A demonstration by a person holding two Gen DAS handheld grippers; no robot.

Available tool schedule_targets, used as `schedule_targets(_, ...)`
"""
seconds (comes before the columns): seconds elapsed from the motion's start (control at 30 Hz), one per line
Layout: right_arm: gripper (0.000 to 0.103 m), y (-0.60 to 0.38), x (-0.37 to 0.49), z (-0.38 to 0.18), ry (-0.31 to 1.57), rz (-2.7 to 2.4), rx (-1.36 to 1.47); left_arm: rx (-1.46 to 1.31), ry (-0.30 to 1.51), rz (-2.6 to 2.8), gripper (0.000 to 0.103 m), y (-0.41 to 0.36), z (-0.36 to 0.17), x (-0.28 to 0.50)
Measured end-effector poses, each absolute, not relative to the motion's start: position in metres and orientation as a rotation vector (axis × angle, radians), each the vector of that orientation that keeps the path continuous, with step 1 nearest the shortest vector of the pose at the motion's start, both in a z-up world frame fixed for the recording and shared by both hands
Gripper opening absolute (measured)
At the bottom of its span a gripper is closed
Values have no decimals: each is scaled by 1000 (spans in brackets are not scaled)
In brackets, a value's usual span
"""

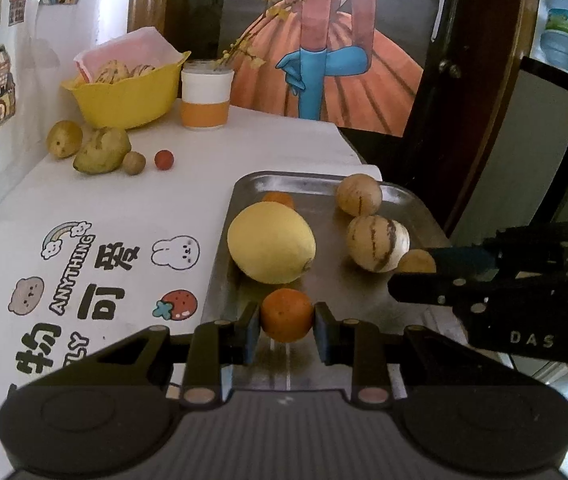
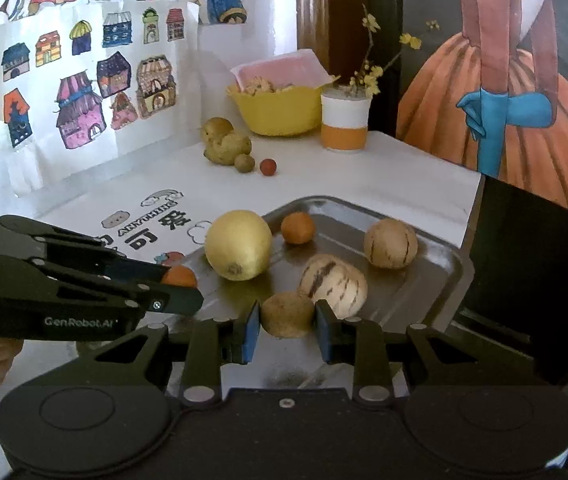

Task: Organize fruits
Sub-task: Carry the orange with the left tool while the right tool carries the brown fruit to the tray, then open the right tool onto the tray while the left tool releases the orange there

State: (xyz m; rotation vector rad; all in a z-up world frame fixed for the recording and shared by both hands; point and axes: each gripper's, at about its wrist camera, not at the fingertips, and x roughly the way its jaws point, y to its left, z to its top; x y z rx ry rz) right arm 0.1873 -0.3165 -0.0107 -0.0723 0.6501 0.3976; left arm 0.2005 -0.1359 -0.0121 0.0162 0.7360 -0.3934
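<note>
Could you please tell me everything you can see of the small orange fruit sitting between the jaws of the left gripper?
The small orange fruit is round, with a matte, finely dimpled peel like a mandarin's and a small dark mark on its front. It sits at the near left edge of the metal tray, just in front of the large yellow citrus. The left gripper flanks it with a blue-padded jaw at each side, right against the peel or nearly so. In the right wrist view only its top shows.

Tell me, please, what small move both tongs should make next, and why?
Probably lift both straight up. The left tongs look shut on a small orange and the right tongs on a brown kiwi-like fruit, both low over the metal tray, close to a striped melon.
</note>
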Motion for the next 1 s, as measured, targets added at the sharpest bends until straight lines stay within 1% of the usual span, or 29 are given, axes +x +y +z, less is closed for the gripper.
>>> schedule_targets(0.5,33,-311,189,-26,621,368,-93,23,767,-377,32,-138,-21,210)
schedule_targets(0.53,34,-311,188,-26,621,369,-92,22,766,-375,35,-137,-21,210)
schedule_targets(0.6,41,-311,186,-25,617,363,-94,18,763,-374,38,-136,-19,209)
schedule_targets(0.67,48,-312,183,-21,610,354,-95,4,758,-378,43,-134,-16,206)
schedule_targets(0.7,49,-313,180,-19,605,350,-94,-3,752,-377,50,-132,-14,205)
schedule_targets(0.73,54,-314,177,-16,599,345,-91,-10,740,-374,57,-130,-10,202)
schedule_targets(0.77,60,-315,174,-12,590,340,-88,-16,728,-373,60,-129,-6,199)
schedule_targets(0.8,63,-316,170,-8,579,335,-84,-23,715,-371,66,-126,-2,195)
schedule_targets(0.83,69,-317,165,-3,569,331,-79,-30,703,-368,76,-124,2,191)
schedule_targets(0.87,76,-318,161,1,560,326,-73,-37,693,-363,82,-121,6,188)
schedule_targets(0.9,78,-320,156,6,549,320,-63,-46,677,-356,90,-118,11,184)
schedule_targets(0.97,86,-322,144,15,530,311,-41,-61,647,-347,94,-110,18,175)
schedule_targets(1.0,89,-322,139,19,522,308,-32,-65,639,-345,99,-107,22,171)
